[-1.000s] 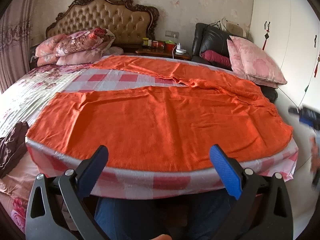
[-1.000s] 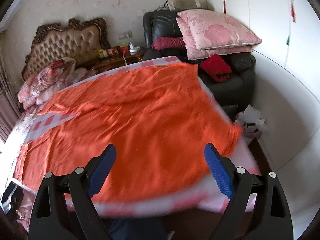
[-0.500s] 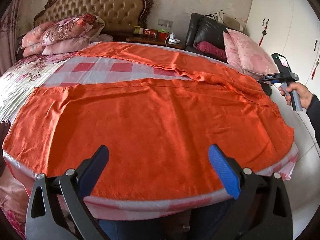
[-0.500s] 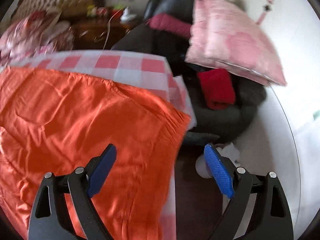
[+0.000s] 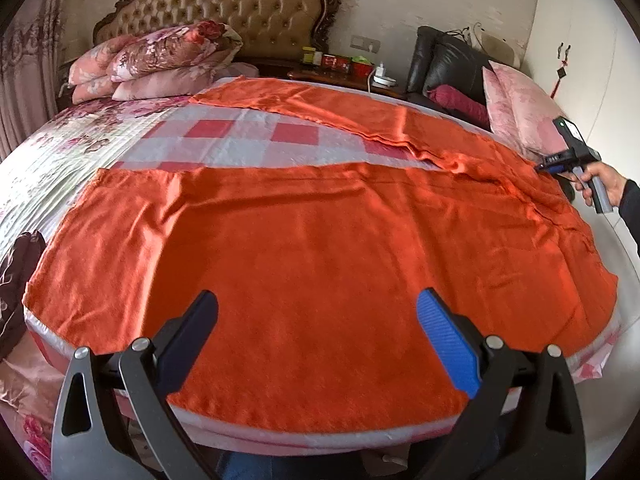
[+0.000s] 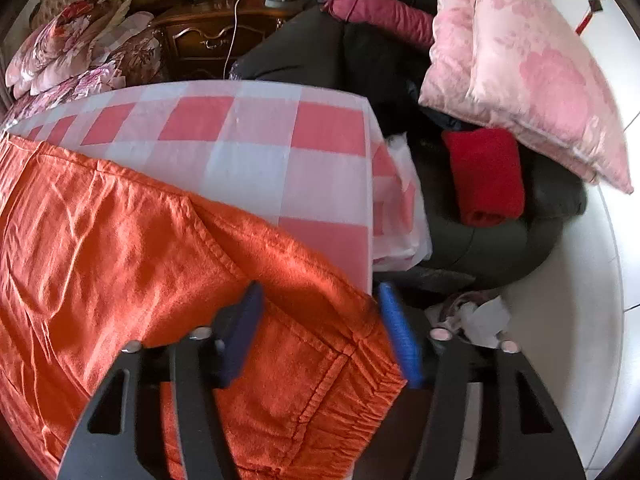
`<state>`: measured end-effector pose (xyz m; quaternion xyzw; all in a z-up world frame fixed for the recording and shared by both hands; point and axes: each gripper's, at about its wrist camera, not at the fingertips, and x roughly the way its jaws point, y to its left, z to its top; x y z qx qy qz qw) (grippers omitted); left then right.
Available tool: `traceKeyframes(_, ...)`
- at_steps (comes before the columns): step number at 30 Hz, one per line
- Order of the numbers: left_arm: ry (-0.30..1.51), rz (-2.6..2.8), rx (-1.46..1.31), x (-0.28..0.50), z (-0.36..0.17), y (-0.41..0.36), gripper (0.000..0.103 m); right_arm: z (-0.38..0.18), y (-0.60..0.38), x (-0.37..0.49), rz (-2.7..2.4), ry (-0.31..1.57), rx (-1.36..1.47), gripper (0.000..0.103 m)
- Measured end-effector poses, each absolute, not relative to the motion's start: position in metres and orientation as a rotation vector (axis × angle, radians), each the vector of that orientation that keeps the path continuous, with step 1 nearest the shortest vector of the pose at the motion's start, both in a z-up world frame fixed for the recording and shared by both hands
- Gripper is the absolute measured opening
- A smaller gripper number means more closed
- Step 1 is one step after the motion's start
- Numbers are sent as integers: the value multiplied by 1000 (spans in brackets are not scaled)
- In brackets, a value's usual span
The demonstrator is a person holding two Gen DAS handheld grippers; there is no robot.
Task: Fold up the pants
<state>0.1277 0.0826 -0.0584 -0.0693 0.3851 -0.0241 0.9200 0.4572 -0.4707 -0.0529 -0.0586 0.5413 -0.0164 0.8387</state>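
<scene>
Orange pants (image 5: 320, 240) lie spread flat on the bed, legs apart in a V, waistband at the right edge. My left gripper (image 5: 318, 332) is open and empty above the near leg by the bed's front edge. My right gripper (image 6: 320, 332) is open, its jaws partly closed and straddling the elastic waistband corner (image 6: 352, 360) of the pants (image 6: 120, 272) at the bed's right edge. It also shows in the left wrist view (image 5: 560, 164), held in a hand at the waistband.
A pink-checked cover (image 5: 248, 136) lies under the pants. Floral pillows (image 5: 160, 60) and a tufted headboard (image 5: 224, 4) are at the back. A black armchair (image 6: 500, 232) with a pink cushion (image 6: 520, 64) and red cloth (image 6: 484, 176) stands right of the bed, beside a nightstand (image 6: 216, 32).
My right gripper moved down to the waistband corner and its jaws narrowed around it. My left gripper moved slightly in over the near leg.
</scene>
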Motion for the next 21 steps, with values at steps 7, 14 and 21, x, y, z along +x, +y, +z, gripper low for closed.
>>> traceKeyframes(7, 756, -67, -139, 147, -44, 86, 99, -19, -466, 424, -46, 995, -121, 7)
traceKeyframes(14, 732, -150, -272, 204, -12, 99, 99, 48, -425, 317, -3, 716, -162, 6)
traceKeyframes(21, 826, -390, -680, 330, -5, 122, 98, 52, -389, 194, 90, 619, -85, 6)
